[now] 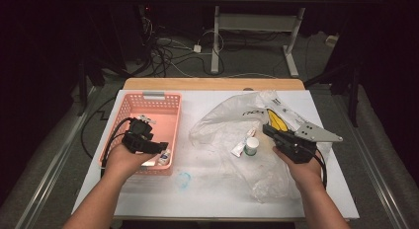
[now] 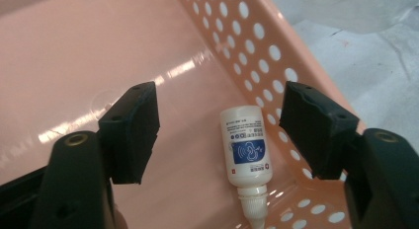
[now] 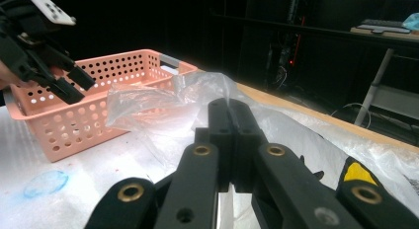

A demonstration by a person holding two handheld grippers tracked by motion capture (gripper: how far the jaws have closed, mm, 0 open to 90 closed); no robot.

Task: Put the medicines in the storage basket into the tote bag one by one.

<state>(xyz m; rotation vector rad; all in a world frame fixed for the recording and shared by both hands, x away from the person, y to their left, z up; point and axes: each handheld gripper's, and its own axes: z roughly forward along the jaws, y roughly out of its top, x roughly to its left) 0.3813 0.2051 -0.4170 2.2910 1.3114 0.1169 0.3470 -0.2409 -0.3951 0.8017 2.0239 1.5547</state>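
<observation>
Unpacking small items into the pink basket: the left tongs stand apart over the white dropper bottle lying inside. Right tongs, pressed together, should next fetch from the plastic bag.

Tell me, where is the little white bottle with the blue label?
The little white bottle lies on its side inside the pink basket, in the near corner by the holed wall, under the open left gripper.

Bench lit bright from above, room beyond nearly black. High view soft, low detail. Glare streaks on the pink basket floor in left gripper view; near jaws slightly blurred. Right gripper view dim, background dark, plastic bag hazy.
</observation>
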